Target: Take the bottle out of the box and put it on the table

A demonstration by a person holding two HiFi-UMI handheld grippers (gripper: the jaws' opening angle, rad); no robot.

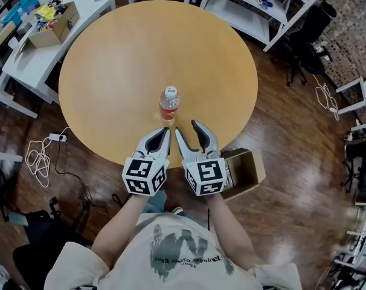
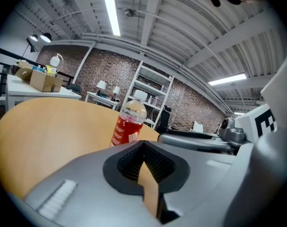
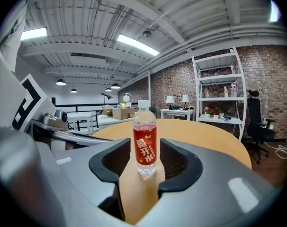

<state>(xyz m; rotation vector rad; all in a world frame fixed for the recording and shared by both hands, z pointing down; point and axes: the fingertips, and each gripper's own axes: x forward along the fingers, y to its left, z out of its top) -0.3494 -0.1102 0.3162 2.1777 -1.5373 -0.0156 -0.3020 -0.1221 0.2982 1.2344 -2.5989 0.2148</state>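
A small clear plastic bottle of red drink, white-capped, stands upright on the round wooden table near its front edge, out of the cardboard box on the floor. It is probably light, smooth and slightly squashy, best gripped mid-label. The right gripper is spread just short of the bottle. The left gripper is pressed together, empty.

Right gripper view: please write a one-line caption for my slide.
The open right gripper faces an upright red-labelled bottle standing untouched on the round wooden table.
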